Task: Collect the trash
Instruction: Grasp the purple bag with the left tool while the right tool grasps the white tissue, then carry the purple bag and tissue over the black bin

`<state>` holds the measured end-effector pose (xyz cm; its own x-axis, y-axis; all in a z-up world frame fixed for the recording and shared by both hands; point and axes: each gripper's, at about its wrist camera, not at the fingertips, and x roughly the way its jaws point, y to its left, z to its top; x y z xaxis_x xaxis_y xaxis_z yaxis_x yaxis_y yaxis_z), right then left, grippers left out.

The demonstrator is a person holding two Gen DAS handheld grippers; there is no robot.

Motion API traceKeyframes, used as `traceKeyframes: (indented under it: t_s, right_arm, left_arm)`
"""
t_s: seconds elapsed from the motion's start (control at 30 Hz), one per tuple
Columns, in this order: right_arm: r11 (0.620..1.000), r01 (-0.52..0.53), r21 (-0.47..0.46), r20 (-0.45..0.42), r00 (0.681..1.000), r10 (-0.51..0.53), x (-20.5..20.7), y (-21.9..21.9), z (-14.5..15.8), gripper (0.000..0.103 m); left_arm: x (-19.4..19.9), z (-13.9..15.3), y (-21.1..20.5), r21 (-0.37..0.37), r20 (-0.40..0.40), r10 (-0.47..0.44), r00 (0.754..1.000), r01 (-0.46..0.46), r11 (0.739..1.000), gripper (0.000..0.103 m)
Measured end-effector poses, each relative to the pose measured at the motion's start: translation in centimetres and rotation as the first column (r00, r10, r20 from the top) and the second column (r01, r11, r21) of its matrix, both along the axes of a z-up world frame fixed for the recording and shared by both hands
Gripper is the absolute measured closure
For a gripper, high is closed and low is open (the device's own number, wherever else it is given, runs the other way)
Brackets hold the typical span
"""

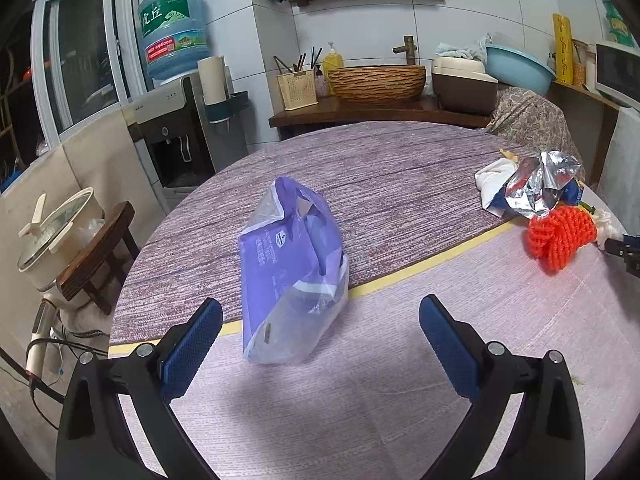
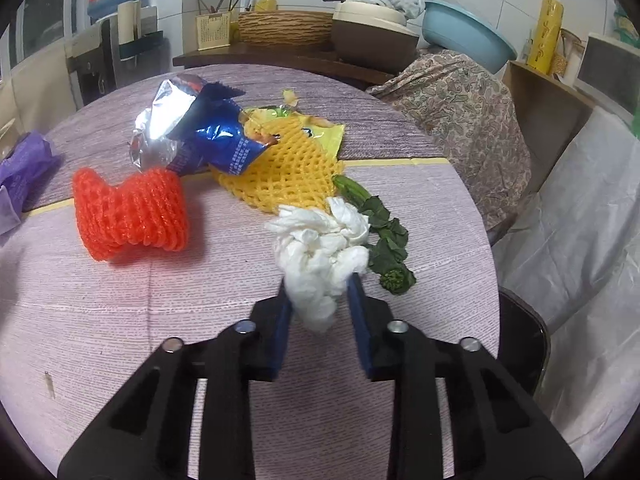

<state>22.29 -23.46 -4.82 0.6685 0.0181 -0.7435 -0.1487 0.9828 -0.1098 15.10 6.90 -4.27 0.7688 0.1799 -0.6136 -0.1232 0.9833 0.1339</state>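
Clamped on crumpled white tissue point(image 2: 326, 248) near counter's point(image 2: 120, 340) right edge: right gripper point(image 2: 320, 308) jaws. Spread wide before purple plastic bag point(image 1: 294, 272), mid-counter: left gripper point(image 1: 320, 320) jaws. Likely pick-up step; next, carrying tissue across into bag.

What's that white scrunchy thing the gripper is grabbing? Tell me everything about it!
It's a crumpled white tissue, soft and wrinkly like thin paper, twisted into a lumpy wad. The right gripper pinches its lower end between two blue pads. Its upper part bulges out past the fingertips, beside a green leafy stalk on the table.
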Motion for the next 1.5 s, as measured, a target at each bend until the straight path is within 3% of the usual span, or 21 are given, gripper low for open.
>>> traceKeyframes:
  t_s: [0.1, 0.37, 0.5, 0.57, 0.6, 0.67, 0.73, 1.2, 1.5]
  right_arm:
    - [0.998, -0.011, 0.068, 0.007, 1.0, 0.011, -0.7, -0.7, 0.6, 0.087]
    - [0.991, -0.049, 0.123, 0.061, 0.997, 0.042, -3.4, -0.3, 2.3, 0.088]
    - [0.988, -0.065, 0.141, 0.074, 0.996, 0.055, -4.5, -0.2, 2.9, 0.088]
    - [0.986, -0.071, 0.149, 0.084, 0.995, 0.059, -5.0, -0.2, 3.2, 0.088]
    - [0.986, -0.074, 0.152, 0.089, 0.994, 0.061, -5.2, -0.2, 3.4, 0.088]
    - [0.984, -0.076, 0.159, 0.095, 0.994, 0.061, -5.5, -0.3, 3.5, 0.088]
    - [0.982, -0.08, 0.169, 0.103, 0.993, 0.063, -5.7, -0.4, 3.7, 0.088]
    - [0.969, -0.084, 0.232, 0.126, 0.99, 0.056, -8.1, -1.1, 3.1, 0.088]
    - [0.958, -0.092, 0.272, 0.156, 0.986, 0.051, -10.1, -1.8, 3.4, 0.088]
  left_arm:
    - [0.5, -0.1, 0.3, -0.005, -0.005, 0.002, 1.0, -0.002, 1.0, 0.005]
    - [2.8, -1.2, 1.4, 0.042, -0.05, 0.039, 0.998, -0.037, 0.998, 0.006]
    - [3.5, -2.2, 2.0, 0.026, -0.099, 0.051, 0.994, -0.049, 0.998, 0.032]
    - [3.2, -2.2, 2.3, -0.023, -0.098, 0.041, 0.994, -0.044, 0.999, 0.041]
    - [3.1, -2.2, 2.4, -0.035, -0.1, 0.04, 0.994, -0.044, 0.998, 0.051]
    - [3.0, -2.2, 2.2, -0.035, -0.102, 0.04, 0.994, -0.044, 0.998, 0.057]
    - [2.8, -2.3, 2.1, -0.038, -0.105, 0.034, 0.994, -0.038, 0.999, 0.072]
    - [0.3, -0.2, 1.3, -0.056, -0.035, 0.017, 0.999, -0.018, 0.998, 0.085]
    - [-2.1, 4.2, -2.3, -0.06, 0.098, -0.062, 0.993, 0.068, 0.996, 0.086]
